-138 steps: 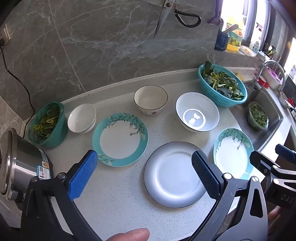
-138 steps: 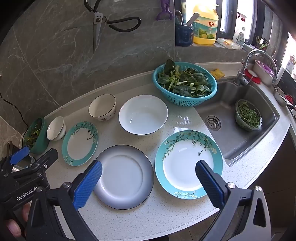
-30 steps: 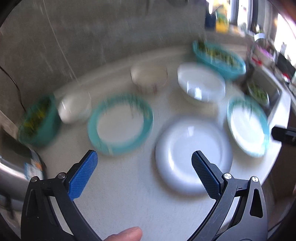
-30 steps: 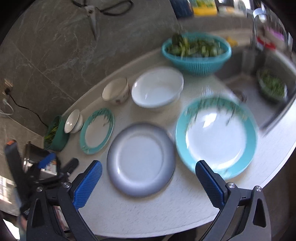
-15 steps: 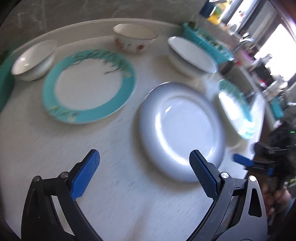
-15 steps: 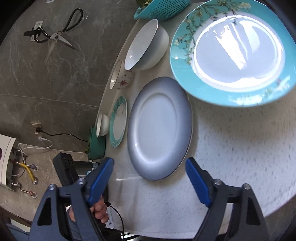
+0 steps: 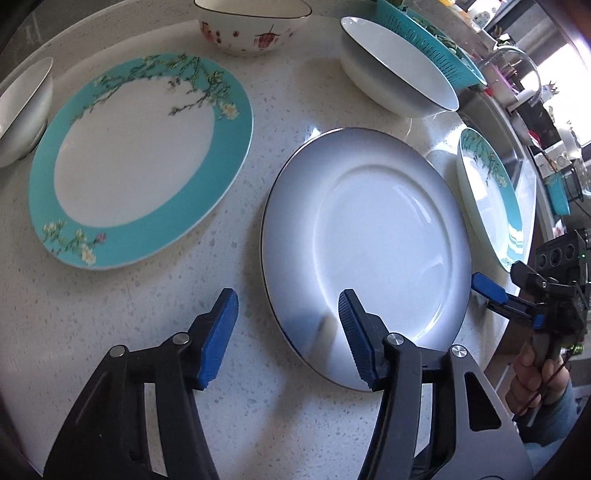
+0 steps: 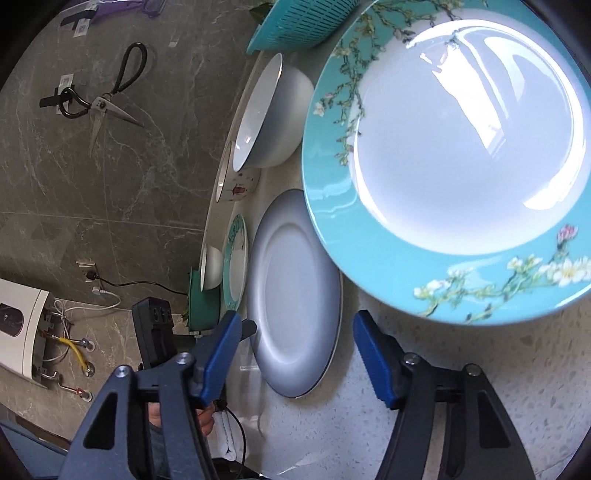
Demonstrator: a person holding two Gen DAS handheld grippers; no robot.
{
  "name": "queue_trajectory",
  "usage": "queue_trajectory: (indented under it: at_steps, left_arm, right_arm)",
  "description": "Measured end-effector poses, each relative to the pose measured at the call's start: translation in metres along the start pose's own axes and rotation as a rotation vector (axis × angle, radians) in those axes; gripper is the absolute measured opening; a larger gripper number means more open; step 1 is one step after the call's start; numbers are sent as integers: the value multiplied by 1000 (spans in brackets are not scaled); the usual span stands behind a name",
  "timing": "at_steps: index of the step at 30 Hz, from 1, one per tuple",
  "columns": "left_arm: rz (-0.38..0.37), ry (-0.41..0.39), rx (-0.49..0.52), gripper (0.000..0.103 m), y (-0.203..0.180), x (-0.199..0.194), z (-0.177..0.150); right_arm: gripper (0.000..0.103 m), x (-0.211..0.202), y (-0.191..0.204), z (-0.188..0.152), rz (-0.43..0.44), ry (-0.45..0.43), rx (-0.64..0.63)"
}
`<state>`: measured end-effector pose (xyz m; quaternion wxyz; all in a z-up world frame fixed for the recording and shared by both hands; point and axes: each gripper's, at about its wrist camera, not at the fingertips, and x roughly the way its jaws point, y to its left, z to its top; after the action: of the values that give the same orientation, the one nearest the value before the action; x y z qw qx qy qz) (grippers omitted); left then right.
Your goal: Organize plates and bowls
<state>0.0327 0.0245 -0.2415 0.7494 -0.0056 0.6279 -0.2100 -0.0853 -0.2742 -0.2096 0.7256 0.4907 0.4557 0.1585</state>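
Left wrist view: left gripper point(image 7: 288, 317) fingers apart astride grey plate point(image 7: 369, 236) rim; right gripper point(image 8: 295, 343) fingers apart, empty; no legible writing.

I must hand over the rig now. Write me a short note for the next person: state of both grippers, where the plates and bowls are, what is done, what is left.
Left gripper: open, low at the near rim of the grey plate, one finger over the plate, one over the counter. It grips nothing.
Right gripper: open, empty, in front of the right teal plate and beside the grey plate.
The left teal plate, flowered bowl, large white bowl and small white bowl lie separate on the counter.
Done: nothing stacked.
Left: stack the plates, then the bowls.
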Motion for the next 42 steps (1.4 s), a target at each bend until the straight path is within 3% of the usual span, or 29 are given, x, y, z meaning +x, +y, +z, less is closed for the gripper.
queue_trajectory:
  at_steps: [8, 17, 20, 24, 29, 34, 42]
  left_arm:
    - [-43, -6, 15, 54, 1, 7, 22]
    - [-127, 8, -39, 56, 10, 8, 40]
    - [-116, 37, -17, 61, 4, 12, 46]
    - [-88, 52, 19, 62, -7, 16, 52]
    - [-49, 44, 42, 53, -10, 17, 49]
    - [-65, 45, 5, 26, 3, 17, 52]
    - [-45, 46, 16, 23, -3, 20, 57]
  right_arm:
    - [59, 8, 3, 5, -5, -25, -27]
    - [55, 11, 4, 10, -37, -62, -9]
    - [51, 13, 3, 11, -70, -61, 6]
    - [36, 19, -2, 12, -92, -22, 46]
    - [33, 19, -7, 13, -79, -8, 86]
    - [32, 16, -14, 16, -64, -11, 138]
    - [17, 17, -9, 18, -138, 12, 95]
